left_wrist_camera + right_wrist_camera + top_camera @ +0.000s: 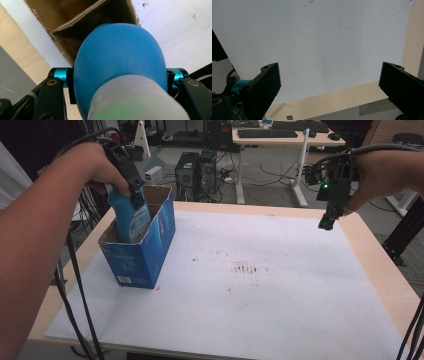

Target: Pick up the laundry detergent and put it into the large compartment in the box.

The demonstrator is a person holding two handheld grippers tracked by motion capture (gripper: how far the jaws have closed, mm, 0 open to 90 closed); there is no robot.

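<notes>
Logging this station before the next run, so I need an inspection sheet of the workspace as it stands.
Surface: white sheet on a wooden table; dark smudges mid-sheet.
Job's things: blue bottle partly inside the open blue carton, which stands upright at the sheet's left.
Clutter: nothing seen.
Grippers: left tool shut on the bottle's upper part; right tool open, empty, above the table's far right.
Cables: black leads hang off the left edge.
Surroundings: desk with keyboard, computer towers on the floor.
</notes>
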